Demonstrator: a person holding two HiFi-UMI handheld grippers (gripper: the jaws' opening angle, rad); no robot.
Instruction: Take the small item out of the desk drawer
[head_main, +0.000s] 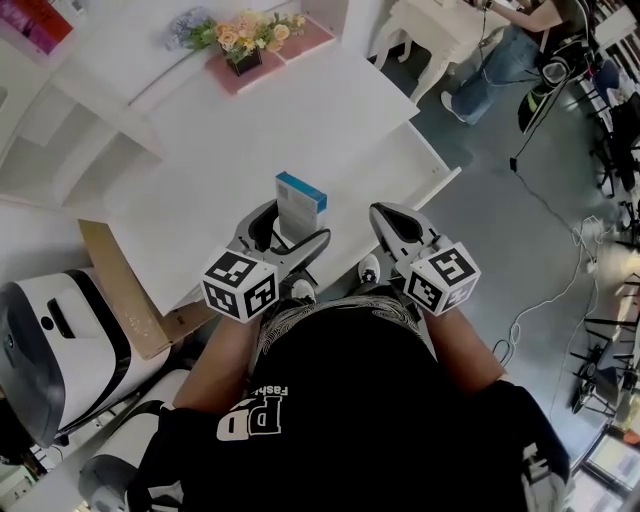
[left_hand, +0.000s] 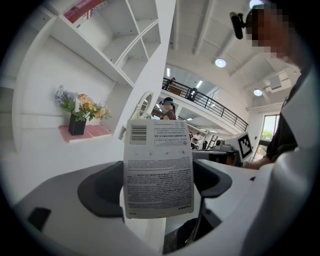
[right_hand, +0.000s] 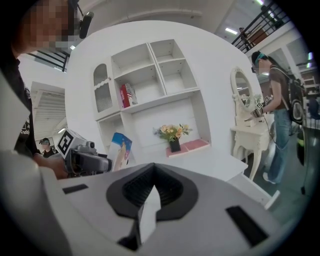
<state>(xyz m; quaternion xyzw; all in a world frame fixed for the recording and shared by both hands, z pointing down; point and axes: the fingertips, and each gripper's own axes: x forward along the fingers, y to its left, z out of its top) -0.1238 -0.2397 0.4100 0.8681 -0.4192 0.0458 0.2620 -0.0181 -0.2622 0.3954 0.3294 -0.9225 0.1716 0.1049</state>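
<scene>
A small white box with a blue top (head_main: 299, 203) stands upright between the jaws of my left gripper (head_main: 291, 228), which is shut on it above the front of the white desk (head_main: 330, 120). In the left gripper view the box's printed back and barcode (left_hand: 157, 167) fill the gap between the dark pads (left_hand: 100, 192). My right gripper (head_main: 388, 214) hovers just to the right of it, jaws pressed together with nothing in them. From the right gripper view (right_hand: 148, 196) the box (right_hand: 120, 147) shows at the left in the left gripper (right_hand: 89, 161). I cannot make out the drawer.
A flower pot (head_main: 244, 46) on a pink mat stands at the desk's back under white shelves (right_hand: 145, 85). Cardboard (head_main: 125, 290) and a white appliance (head_main: 50, 340) sit at the lower left. A person (head_main: 510, 50) works at another white table, with cables (head_main: 560, 250) across the grey floor.
</scene>
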